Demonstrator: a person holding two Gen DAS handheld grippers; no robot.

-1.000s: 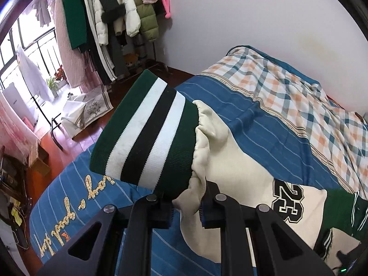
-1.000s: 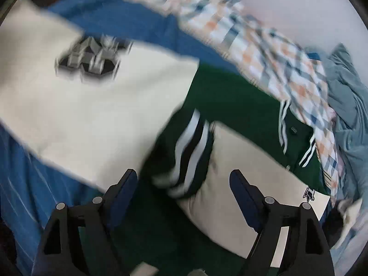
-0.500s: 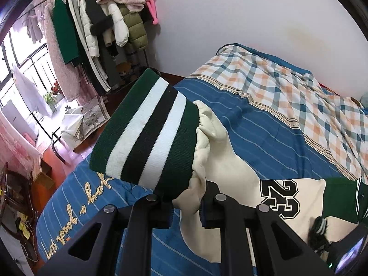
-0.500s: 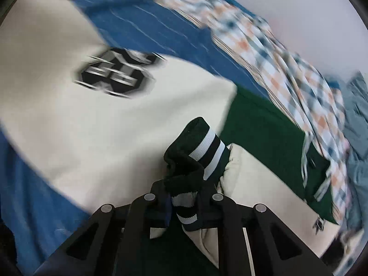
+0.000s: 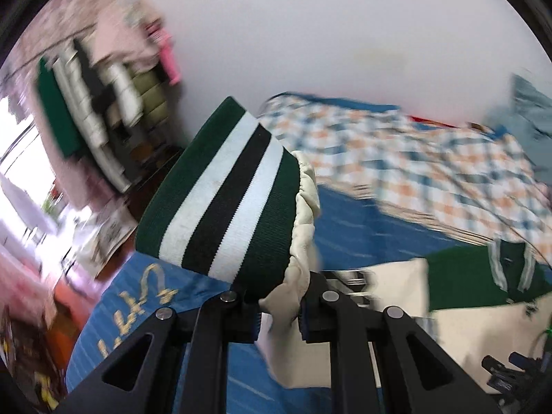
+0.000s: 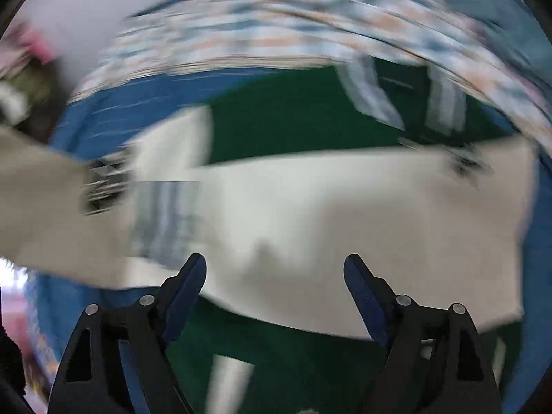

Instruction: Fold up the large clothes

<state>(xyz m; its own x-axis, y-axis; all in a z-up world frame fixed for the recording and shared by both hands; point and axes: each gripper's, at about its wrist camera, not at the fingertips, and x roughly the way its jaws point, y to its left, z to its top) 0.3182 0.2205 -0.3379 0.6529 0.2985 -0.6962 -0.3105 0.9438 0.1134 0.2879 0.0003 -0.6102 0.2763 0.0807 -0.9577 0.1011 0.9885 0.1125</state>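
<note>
Two grippers work the jacket (image 6: 310, 214), spread across the frame's centre on the bed (image 5: 362, 227). Left gripper (image 5: 279, 314) pinches the cream sleeve (image 5: 283, 303) near its striped cuff (image 5: 224, 200); right gripper (image 6: 276, 276) is opening, nothing between its jaws. Sleeve-folding underway; next, lay this sleeve across the body.

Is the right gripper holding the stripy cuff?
No, the right gripper's fingers are opening with nothing between them.
</note>
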